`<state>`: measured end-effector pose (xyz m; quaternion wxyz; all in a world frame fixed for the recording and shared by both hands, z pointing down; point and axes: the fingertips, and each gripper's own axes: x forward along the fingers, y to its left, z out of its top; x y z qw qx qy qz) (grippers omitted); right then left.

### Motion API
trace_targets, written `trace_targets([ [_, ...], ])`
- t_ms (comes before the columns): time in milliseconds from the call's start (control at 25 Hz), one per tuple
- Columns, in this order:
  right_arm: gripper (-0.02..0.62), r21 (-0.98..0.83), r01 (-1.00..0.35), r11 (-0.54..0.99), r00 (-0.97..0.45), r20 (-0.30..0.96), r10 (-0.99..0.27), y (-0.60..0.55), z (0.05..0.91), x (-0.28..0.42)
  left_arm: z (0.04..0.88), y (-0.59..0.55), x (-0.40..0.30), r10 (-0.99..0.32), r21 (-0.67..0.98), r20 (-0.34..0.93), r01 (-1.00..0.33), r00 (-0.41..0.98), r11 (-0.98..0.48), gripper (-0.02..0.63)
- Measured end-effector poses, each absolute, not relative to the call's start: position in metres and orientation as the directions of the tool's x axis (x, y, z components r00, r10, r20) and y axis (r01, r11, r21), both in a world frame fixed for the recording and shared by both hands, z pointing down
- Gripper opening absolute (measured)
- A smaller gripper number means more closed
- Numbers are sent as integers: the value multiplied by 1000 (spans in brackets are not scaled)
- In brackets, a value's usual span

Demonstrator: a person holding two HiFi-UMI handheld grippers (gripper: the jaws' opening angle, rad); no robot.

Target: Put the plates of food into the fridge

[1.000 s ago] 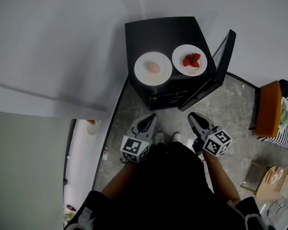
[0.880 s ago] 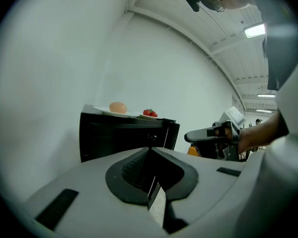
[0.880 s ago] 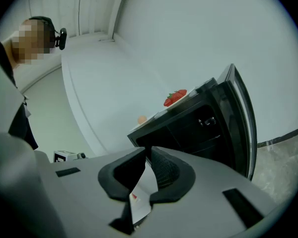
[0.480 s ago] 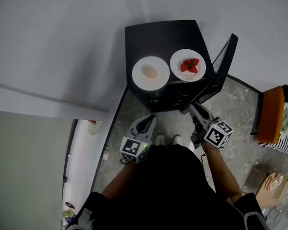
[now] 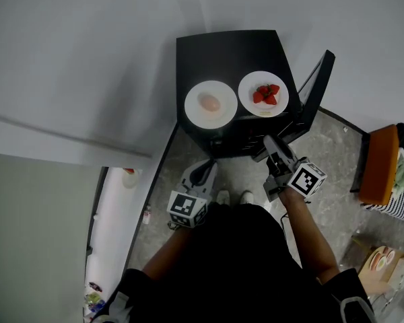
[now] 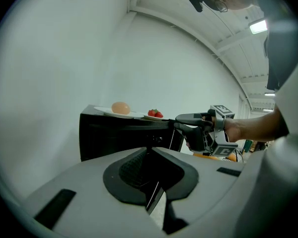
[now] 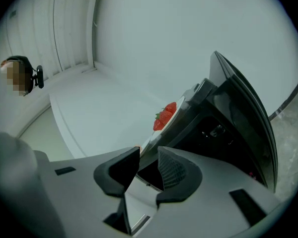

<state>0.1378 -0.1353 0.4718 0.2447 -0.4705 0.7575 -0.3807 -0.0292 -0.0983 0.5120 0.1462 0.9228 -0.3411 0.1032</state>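
Two white plates stand on top of a small black fridge [image 5: 229,46]. One plate holds a pale round food [image 5: 211,103], the other strawberries [image 5: 264,94]. The fridge door [image 5: 316,79] hangs open at the right. My right gripper [image 5: 273,143] is level at the fridge's front right corner. Its jaws have just been opening. In the right gripper view the strawberry plate's rim [image 7: 161,125] runs into the gap of the right gripper [image 7: 148,155], and the pads stay off it. My left gripper [image 5: 200,172] is shut and empty, low before the fridge [image 6: 114,138]. Both plates [image 6: 120,112] show above it.
An orange seat [image 5: 380,157] stands right of the open door. A low stand with small dishes [image 5: 384,254] is at the bottom right. A white wall runs behind and left of the fridge. The person's shoes [image 5: 234,195] are on the grey stone floor.
The right gripper has risen toward the fridge's front right corner, rolled, and opened its jaws around the strawberry plate's rim. The left gripper has stayed about where it was.
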Motion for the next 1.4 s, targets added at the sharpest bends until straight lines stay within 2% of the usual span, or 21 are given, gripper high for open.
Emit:
trace_targets([
  [760, 106, -921, -343, 185, -366, -51, -929, -182, 470, 157, 518, -113, -20, -573, 215, 308, -643, 759, -736, 24],
  [1040, 106, -976, -178, 127, -332, -62, -941, -189, 468, 158, 520, -114, -21, -562, 227, 323, -638, 762, -736, 25],
  [1400, 98, -997, -70, 15, -302, 6, -953, -199, 476, 162, 523, -113, -22, -561, 231, 332, -641, 759, -732, 25],
])
